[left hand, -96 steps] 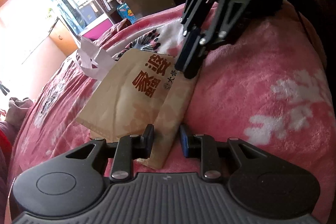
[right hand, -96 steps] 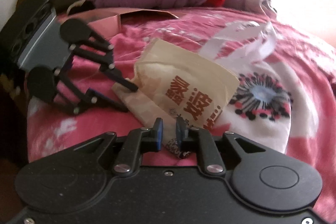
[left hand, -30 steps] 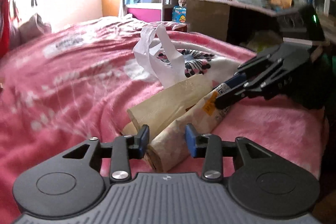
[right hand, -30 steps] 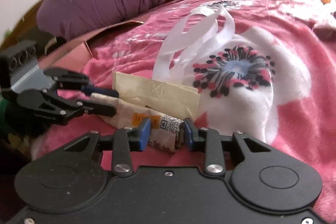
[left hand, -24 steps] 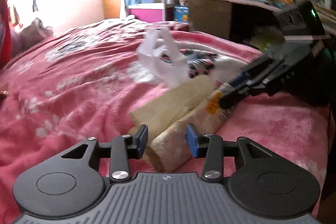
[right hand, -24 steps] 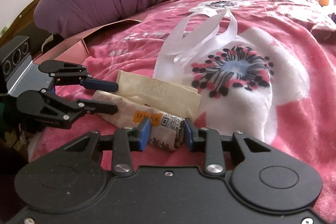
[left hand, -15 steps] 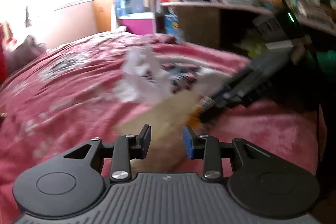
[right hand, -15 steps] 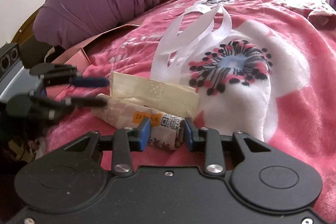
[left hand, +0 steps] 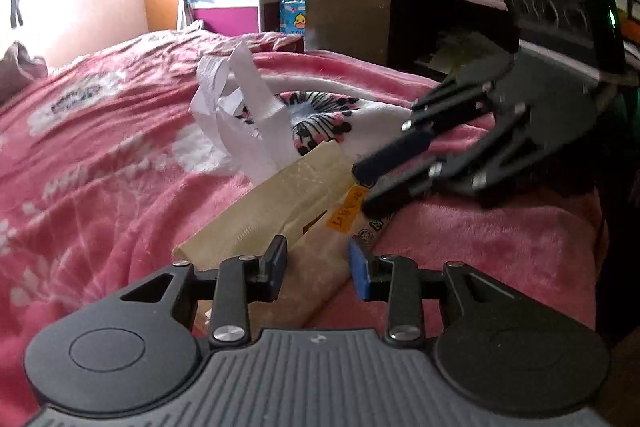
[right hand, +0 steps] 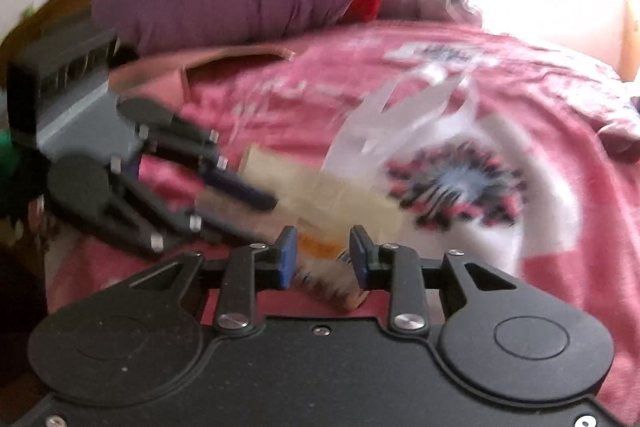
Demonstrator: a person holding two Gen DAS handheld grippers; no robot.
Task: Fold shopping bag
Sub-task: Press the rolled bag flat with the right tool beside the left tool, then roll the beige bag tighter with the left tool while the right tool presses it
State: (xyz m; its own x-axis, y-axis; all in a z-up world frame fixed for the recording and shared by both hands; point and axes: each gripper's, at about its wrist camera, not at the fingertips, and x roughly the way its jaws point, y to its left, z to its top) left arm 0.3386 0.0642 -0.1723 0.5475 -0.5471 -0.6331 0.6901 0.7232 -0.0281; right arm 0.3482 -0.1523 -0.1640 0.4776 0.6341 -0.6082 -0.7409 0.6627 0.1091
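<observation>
We count one shopping bag (left hand: 280, 203), folded into a long strip on one pink blanket (left hand: 100, 163), with two white handles (left hand: 240, 115) at its 12 o'clock end. We see two grippers, left (left hand: 316, 267) and right (right hand: 323, 257), each with two fingers.

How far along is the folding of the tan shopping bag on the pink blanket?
Mostly done: the tan shopping bag already lies as a narrow rolled bundle on the pink blanket. In hand: the left gripper and right gripper straddle its opposite ends, jaws parted. Left: the white handles stick out untucked.
</observation>
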